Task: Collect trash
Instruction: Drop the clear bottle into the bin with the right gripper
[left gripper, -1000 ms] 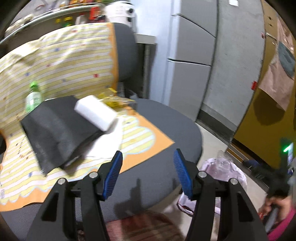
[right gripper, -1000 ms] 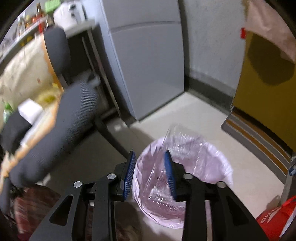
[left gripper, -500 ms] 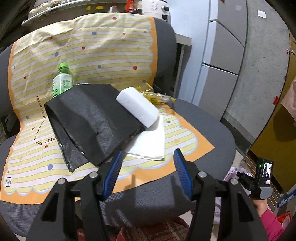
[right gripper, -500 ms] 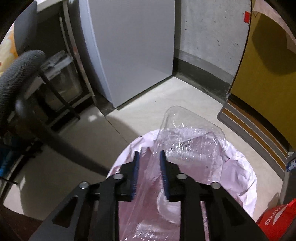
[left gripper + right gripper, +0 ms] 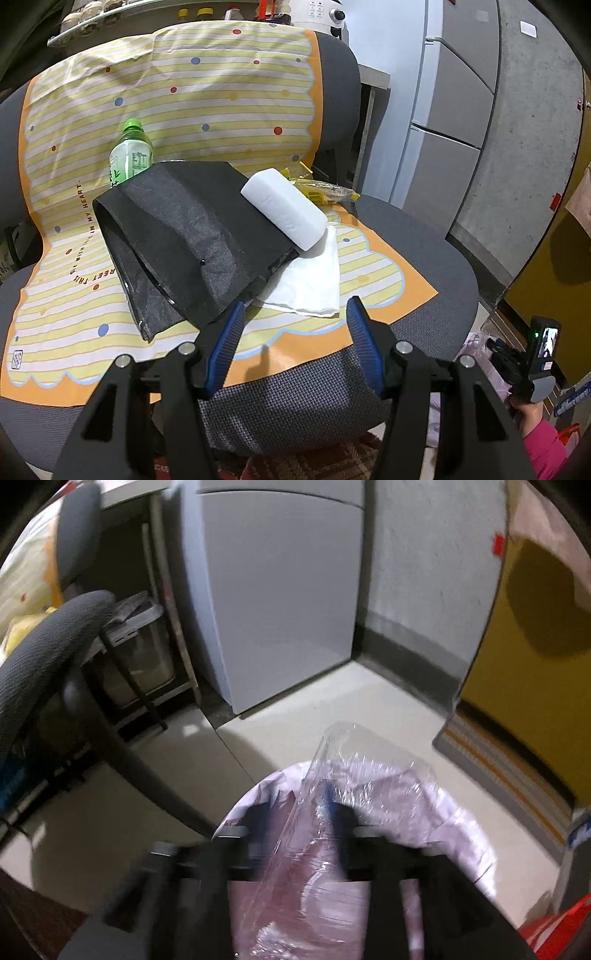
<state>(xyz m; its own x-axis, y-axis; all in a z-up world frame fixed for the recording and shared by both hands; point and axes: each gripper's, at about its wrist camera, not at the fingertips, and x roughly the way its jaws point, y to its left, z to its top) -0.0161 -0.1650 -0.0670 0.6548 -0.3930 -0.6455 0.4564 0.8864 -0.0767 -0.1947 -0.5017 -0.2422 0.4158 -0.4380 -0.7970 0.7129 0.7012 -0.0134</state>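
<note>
So the left gripper (image 5: 295, 338) is hanging over the front edge of a grey office chair (image 5: 424, 266), jaws spread wide with nothing in them. The chair seat and backrest are draped with a yellow striped paper sheet (image 5: 207, 92) with an orange border.

Trash lying on that sheet: a black non-woven bag (image 5: 192, 236) sprawled across the middle of the seat, a white foam block (image 5: 284, 208) resting partly on the bag's right edge, and a white napkin (image 5: 310, 280) just beside the bag toward the front right, partly under the block. Behind the bag, against the backrest, stands a green-capped drink bottle (image 5: 131, 155), upright. At the back right of the seat there's a crumpled yellow wrapper (image 5: 321, 188).

Right side is blurry. The right gripper (image 5: 299, 830) is over a bin lined with a pink trash bag (image 5: 454, 834) on the floor, with a clear plastic container (image 5: 354, 775) sticking up between its fingers. The fingers sit close on either side of it, looks clamped on the plastic. A grey fridge (image 5: 280, 590) stands behind, and a striped doormat (image 5: 509, 771) lies to the right.
</note>
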